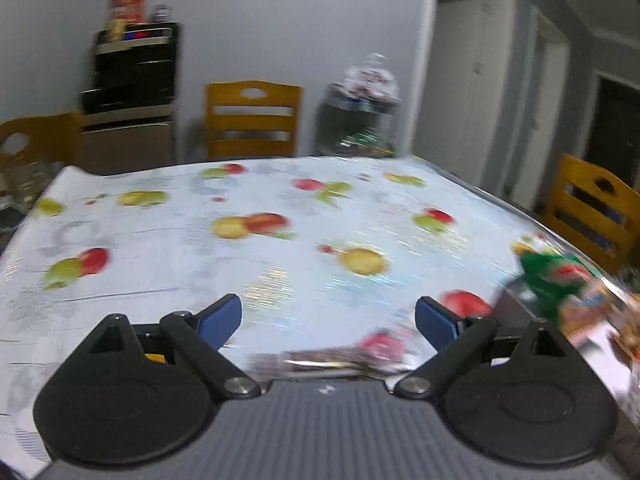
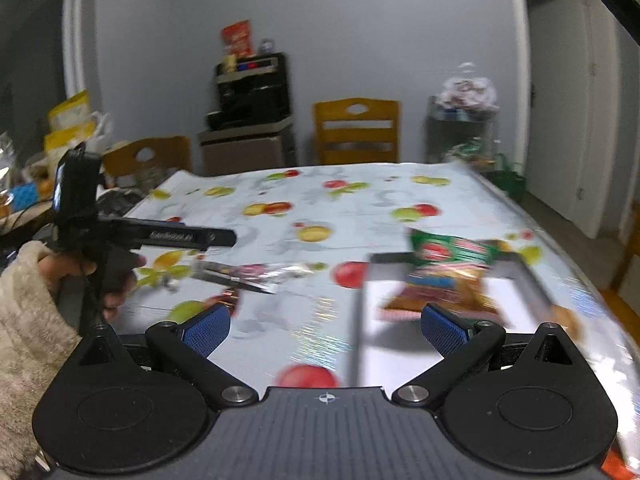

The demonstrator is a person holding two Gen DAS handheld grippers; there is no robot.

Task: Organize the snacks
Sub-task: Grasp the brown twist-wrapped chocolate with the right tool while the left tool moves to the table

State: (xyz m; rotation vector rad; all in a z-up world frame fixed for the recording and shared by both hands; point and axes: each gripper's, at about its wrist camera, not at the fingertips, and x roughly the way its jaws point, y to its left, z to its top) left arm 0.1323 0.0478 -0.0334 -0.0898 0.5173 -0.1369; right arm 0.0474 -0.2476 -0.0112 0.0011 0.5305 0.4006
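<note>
Two grippers, both spread wide, nothing between the blue textured pads. Left gripper (image 1: 328, 320) hovers over a blurred silvery snack wrapper (image 1: 332, 358), long axis left-right across the fruit-print tablecloth (image 1: 160, 240). Right gripper (image 2: 326, 330) is above the same glossy cloth, dark-rimmed white tray (image 2: 400, 344) just ahead. In it: crinkly orange chip bag (image 2: 440, 292), green bag (image 2: 452, 250) behind it, touching, both lying roughly crosswise. A hand (image 2: 114, 276) in a fuzzy beige sleeve (image 2: 24, 312) holds the left tool. Motion blur hides finer detail.
</note>
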